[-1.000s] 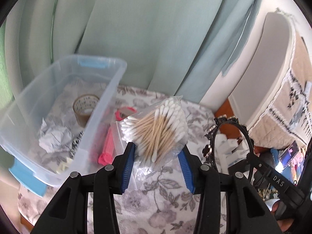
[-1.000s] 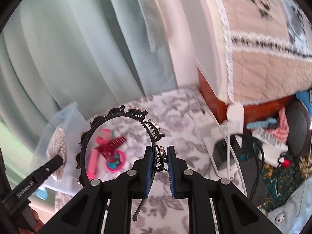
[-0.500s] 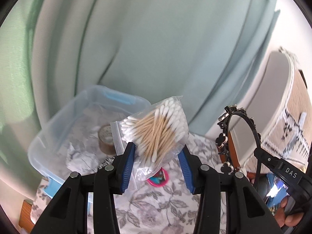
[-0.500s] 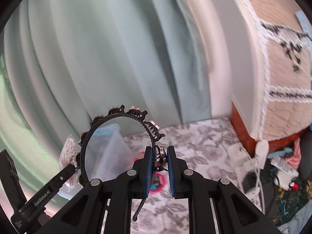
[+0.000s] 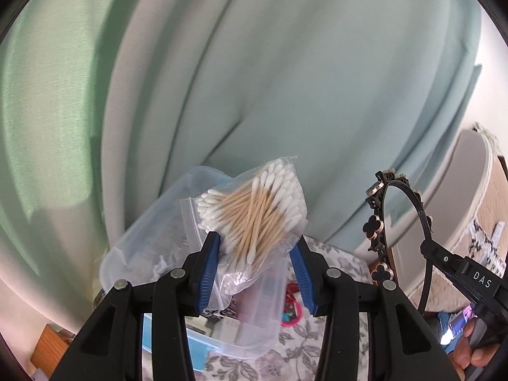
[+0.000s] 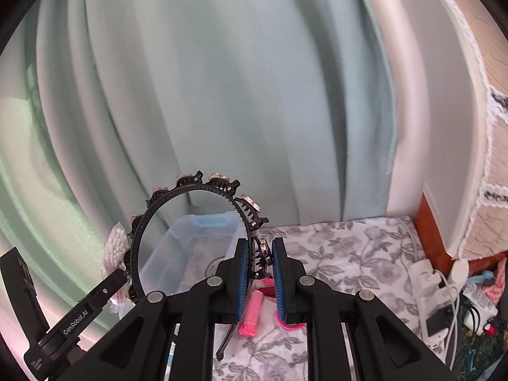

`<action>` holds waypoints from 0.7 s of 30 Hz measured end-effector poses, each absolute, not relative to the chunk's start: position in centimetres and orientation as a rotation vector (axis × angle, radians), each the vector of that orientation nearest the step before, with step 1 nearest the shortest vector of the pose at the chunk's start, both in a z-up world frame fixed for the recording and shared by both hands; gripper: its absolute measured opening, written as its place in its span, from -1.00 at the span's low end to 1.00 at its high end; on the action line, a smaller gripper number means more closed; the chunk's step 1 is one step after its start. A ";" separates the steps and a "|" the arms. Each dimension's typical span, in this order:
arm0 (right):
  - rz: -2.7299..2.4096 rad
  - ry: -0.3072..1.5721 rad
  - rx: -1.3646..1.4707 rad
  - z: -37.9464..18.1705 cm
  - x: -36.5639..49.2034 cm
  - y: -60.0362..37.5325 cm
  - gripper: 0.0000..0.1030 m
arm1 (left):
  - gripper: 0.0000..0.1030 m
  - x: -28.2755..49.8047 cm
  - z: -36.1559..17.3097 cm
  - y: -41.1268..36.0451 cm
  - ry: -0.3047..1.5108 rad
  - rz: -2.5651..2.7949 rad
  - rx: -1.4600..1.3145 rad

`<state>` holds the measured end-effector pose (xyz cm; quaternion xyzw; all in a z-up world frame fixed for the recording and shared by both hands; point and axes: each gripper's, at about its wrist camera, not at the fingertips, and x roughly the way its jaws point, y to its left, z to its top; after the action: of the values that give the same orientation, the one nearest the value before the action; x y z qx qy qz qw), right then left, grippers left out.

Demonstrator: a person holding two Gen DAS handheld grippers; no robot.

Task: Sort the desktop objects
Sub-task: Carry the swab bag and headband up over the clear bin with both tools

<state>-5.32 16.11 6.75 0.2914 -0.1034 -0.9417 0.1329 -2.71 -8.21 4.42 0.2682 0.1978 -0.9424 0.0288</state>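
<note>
- Pale green curtain (image 5: pixel 285 95) fills the background in both views; below it lies a counter (image 6: pixel 343 254) covered in a grey floral cloth.
- Clear plastic bin (image 6: pixel 190 247) with a blue handle stands on the counter against the curtain. In the right wrist view it seems to hold a roll of tape; in the left wrist view something white and crumpled shows through its wall. Its other contents I cannot make out.
- Left gripper (image 5: pixel 254 266) is clamped on a zip bag of cotton swabs (image 5: pixel 250 203), held up in the air roughly over the near part of the bin.
- Right gripper (image 6: pixel 257 273) is closed tight on 1 end of a black jewelled headband (image 6: pixel 197 187), lifted clear of the counter, beside the swab bag.
- Pink hair roller (image 6: pixel 250 314) and a pink ring-shaped item just beside it lie loose on the cloth, outside the bin.
- Judged step: both picked items are being carried to the bin. The next move likely calls for lowering the bag inside the rim before opening the left gripper, then the same with the headband; the 2 pink pieces remain to be sorted.
</note>
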 end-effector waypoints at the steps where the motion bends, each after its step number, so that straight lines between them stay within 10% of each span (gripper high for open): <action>1: -2.726 -0.292 0.847 6.8 -5.5 15.7 -0.69 | -0.10 -2.7 4.4 -8.6 0.616 -2.899 0.822; 21: -2.619 -0.151 0.962 3.9 -7.6 8.2 -0.68 | -0.10 -4.5 1.4 -13.9 0.718 -2.784 0.873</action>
<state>-7.58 8.17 3.94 0.3392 -0.0531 -0.9232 0.1730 -4.51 -13.94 1.37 0.2899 0.2384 -0.9244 0.0682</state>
